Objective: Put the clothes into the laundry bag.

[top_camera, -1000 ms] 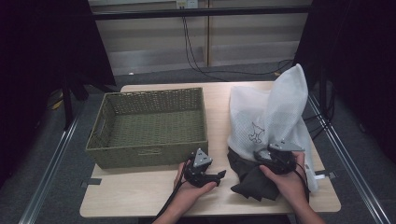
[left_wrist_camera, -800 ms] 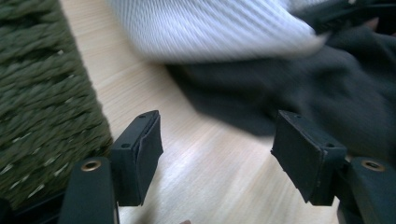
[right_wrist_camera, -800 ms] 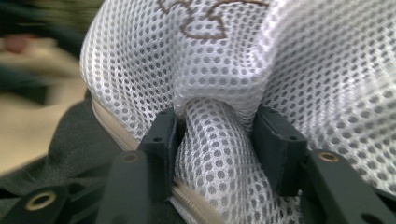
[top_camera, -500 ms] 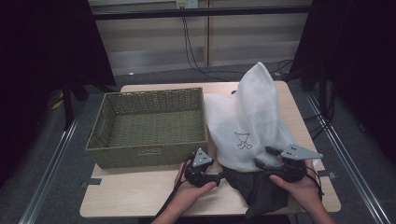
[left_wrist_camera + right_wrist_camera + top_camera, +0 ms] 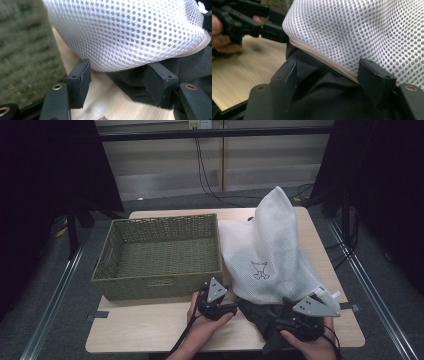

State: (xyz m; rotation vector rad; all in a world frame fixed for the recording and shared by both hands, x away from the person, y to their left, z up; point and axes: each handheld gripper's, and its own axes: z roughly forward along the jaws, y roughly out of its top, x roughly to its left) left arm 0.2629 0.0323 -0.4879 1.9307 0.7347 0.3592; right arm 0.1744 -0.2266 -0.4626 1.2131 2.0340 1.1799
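While the left gripper (image 5: 225, 306) holds its jaws apart at the rim of the one white mesh bag (image 5: 270, 255), having just been closing, the right gripper (image 5: 292, 320) stands released over the dark cloth (image 5: 260, 316). One green basket (image 5: 160, 257) sits on the worktop (image 5: 150, 335). The bag's small dark logo is unreadable.

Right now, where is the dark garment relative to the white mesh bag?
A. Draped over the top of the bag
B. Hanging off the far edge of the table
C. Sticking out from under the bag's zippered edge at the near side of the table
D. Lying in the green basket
C: the dark garment lies on the table below the white mesh bag, emerging under its zippered edge.
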